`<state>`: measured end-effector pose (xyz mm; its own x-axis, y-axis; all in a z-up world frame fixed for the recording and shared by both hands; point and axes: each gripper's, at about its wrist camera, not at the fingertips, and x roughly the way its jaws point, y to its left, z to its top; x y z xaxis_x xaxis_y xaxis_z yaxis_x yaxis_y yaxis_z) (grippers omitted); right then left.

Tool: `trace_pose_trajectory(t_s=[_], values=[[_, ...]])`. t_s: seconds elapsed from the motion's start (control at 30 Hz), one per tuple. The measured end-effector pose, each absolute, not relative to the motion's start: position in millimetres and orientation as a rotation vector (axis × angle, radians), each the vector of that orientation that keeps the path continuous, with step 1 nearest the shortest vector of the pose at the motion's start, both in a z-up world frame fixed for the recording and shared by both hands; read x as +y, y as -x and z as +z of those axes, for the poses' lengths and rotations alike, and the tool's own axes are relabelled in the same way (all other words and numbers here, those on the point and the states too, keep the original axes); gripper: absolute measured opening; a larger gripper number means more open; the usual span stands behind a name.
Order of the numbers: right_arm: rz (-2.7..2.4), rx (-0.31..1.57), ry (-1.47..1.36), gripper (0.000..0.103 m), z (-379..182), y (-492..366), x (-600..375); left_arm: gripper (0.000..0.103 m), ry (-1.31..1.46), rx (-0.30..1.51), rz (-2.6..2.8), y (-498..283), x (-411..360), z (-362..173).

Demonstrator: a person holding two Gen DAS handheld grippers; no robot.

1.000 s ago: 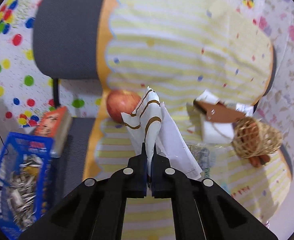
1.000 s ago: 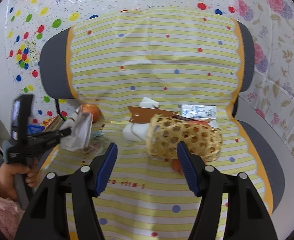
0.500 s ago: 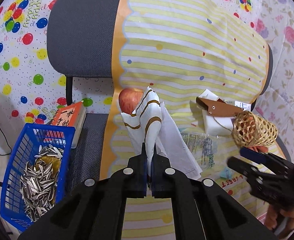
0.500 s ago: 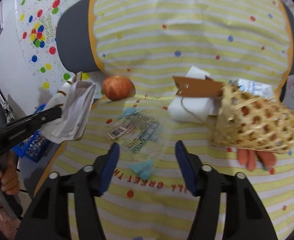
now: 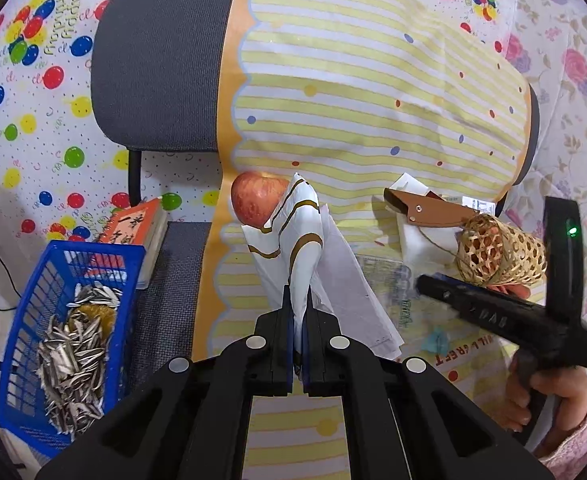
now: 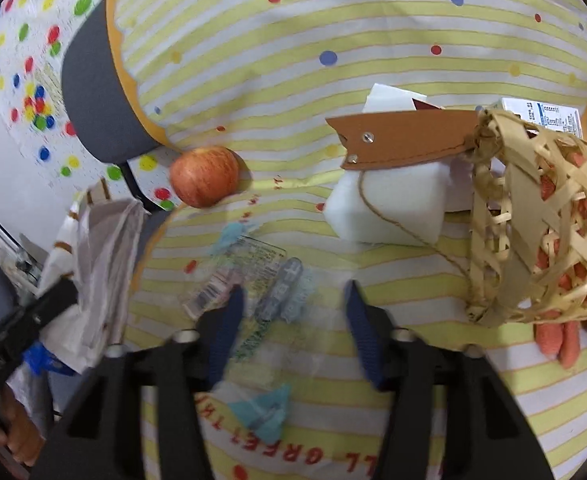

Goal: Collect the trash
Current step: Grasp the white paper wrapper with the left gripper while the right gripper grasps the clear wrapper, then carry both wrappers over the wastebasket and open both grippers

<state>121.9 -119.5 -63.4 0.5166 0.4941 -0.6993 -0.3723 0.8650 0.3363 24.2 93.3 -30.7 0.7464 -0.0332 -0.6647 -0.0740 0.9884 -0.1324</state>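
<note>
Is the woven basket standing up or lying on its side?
Lying on its side: the woven basket has its open mouth facing sideways on the striped cloth.

Red apple (image 6: 204, 176), woven basket (image 6: 541, 224), white foam block (image 6: 389, 208), brown sheath (image 6: 405, 142).

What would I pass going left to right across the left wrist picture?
Blue basket of seed shells → orange book → apple → white wrapper held in the left hand-held gripper → brown leather sheath → woven bamboo basket.
</note>
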Motion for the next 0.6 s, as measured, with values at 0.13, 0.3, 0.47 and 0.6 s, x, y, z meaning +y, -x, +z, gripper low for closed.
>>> trace_pose_trajectory(t_s=[0.13,0.3,0.47,0.6], values=[[0.552,0.81,-0.154,0.003,-31,-97,-130,0.003,0.146,0.709,0.012,-12,90,-20],[0.518,0.663,-0.072,0.002,19,-45,-149,0.003,0.137,0.672,-0.044,8,75,-6],[0.437,0.557,0.019,0.002,47,6,-175,0.003,0.11,0.635,-0.127,27,42,5],[0.38,0.514,0.022,0.002,52,37,-200,0.003,0.068,0.607,-0.196,42,11,9]])
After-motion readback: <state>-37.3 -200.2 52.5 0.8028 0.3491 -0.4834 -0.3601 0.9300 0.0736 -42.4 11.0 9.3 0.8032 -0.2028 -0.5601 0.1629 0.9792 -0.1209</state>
